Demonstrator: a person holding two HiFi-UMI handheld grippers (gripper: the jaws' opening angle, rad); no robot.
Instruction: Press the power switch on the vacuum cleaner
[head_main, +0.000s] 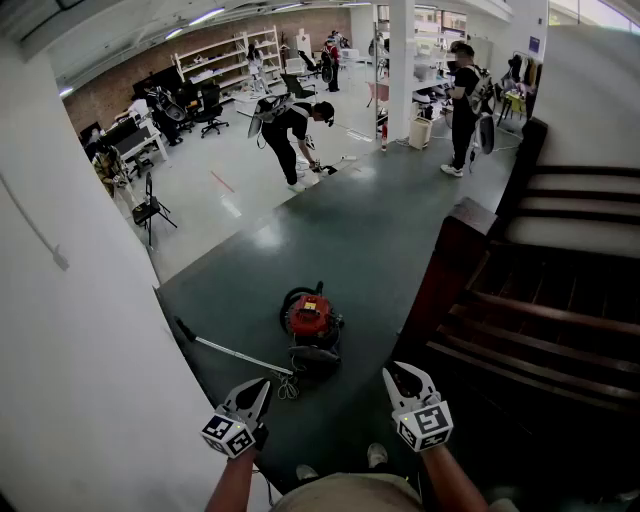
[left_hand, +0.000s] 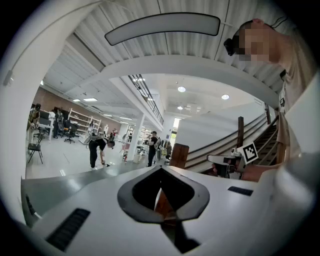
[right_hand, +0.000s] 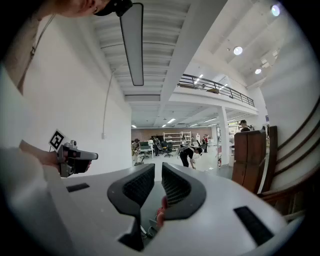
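A red and black vacuum cleaner (head_main: 312, 318) sits on the dark green floor (head_main: 350, 240), a little way ahead of my feet. Its thin wand (head_main: 232, 351) lies off to the left and a cord is coiled at its near side. Both grippers hover near my body, short of the vacuum and touching nothing. My left gripper (head_main: 260, 388) (left_hand: 161, 169) is shut and empty. My right gripper (head_main: 404, 376) (right_hand: 158, 167) is shut with only a thin slit between its pads. A bit of the red vacuum (right_hand: 161, 215) shows below them.
A white wall (head_main: 80, 350) runs close along the left. A dark wooden staircase (head_main: 540, 300) with a newel post (head_main: 450, 260) stands on the right. Farther off, one person bends over the floor (head_main: 290, 130) and another stands by a white pillar (head_main: 465, 100).
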